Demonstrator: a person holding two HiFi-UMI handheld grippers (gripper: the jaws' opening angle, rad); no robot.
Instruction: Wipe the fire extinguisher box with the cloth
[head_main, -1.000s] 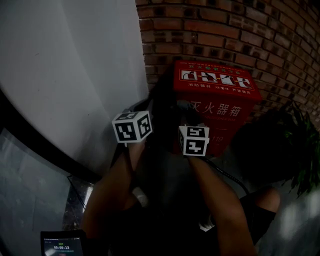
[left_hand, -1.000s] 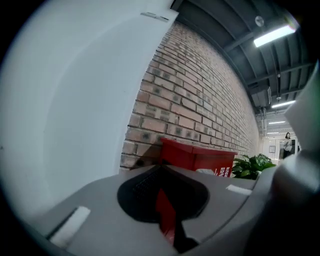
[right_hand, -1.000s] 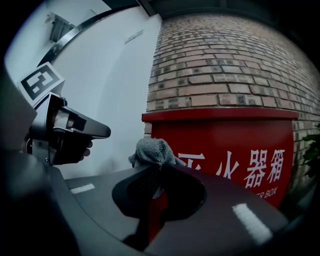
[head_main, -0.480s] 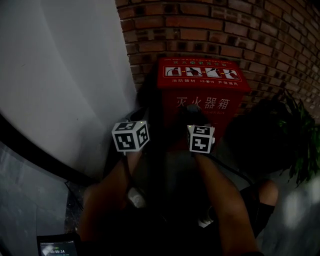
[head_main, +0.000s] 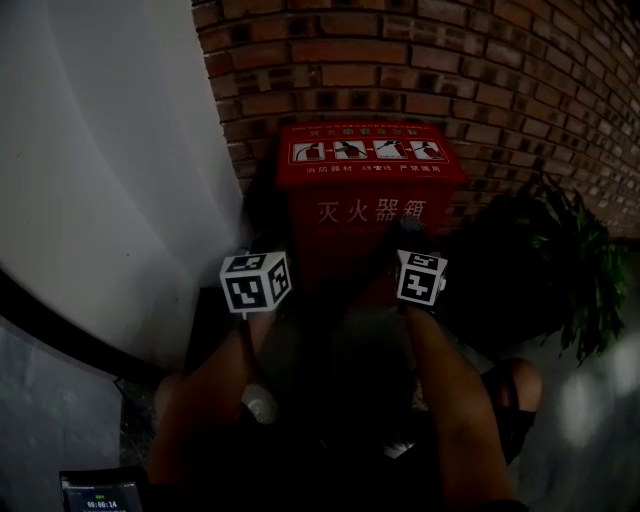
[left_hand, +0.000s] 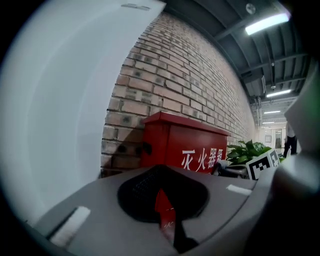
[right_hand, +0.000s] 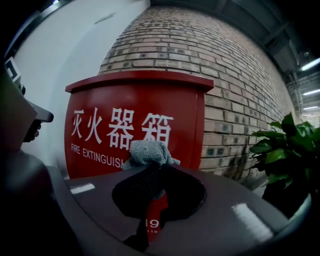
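Observation:
The red fire extinguisher box (head_main: 368, 195) stands against the brick wall, with white characters on its front. It also fills the right gripper view as the box (right_hand: 135, 125), and shows in the left gripper view as the box (left_hand: 182, 147). My right gripper (right_hand: 150, 172) is shut on a bunched grey cloth (right_hand: 147, 151), held just before the box's front. In the head view the right gripper (head_main: 406, 235) is at the front's lower right. My left gripper (head_main: 268, 245) hangs off the box's left side. Its jaws (left_hand: 161, 176) are shut and hold nothing.
A brick wall (head_main: 480, 90) rises behind the box and a white curved wall (head_main: 100, 160) lies to the left. A green potted plant (head_main: 570, 270) stands at the right. A small screen (head_main: 100, 492) sits bottom left. A person (left_hand: 290, 140) stands far off.
The box has shifted left and up in the head view. My right gripper with the cloth has moved right across the box's front. The left gripper dropped slightly.

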